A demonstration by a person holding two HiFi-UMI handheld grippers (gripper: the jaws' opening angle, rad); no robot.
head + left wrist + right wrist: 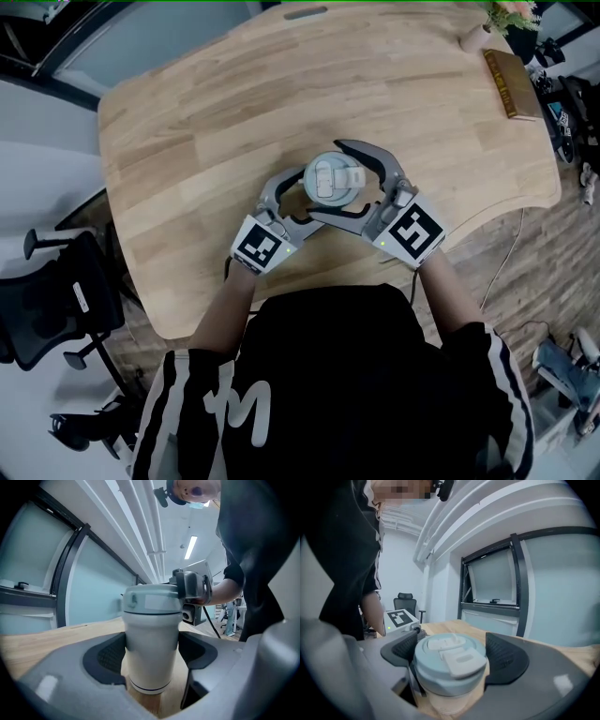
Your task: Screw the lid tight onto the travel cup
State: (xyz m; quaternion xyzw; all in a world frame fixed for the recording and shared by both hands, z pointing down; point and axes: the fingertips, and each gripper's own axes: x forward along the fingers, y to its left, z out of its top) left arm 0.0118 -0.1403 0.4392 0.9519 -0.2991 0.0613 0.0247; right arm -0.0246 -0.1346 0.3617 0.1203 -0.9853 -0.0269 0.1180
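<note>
On the wooden table [187, 141], left tool [152, 654] pinches the travel cup [151, 620], body unseen overhead; right tool [453, 654] pinches its lid [438, 668].

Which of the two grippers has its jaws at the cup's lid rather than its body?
The right gripper: its jaws bracket the pale blue lid, while the left gripper holds the white cup body lower down.

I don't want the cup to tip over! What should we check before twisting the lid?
1. Cup upright on table: ok.
2. Lid sitting level on cup: ok.
3. Cup's body clamped by left gripper: ok.
4. Lid between right gripper jaws: ok.
5. Its pads pressing lid: cannot tell.
6. Lid fully tight: cannot tell.
</note>
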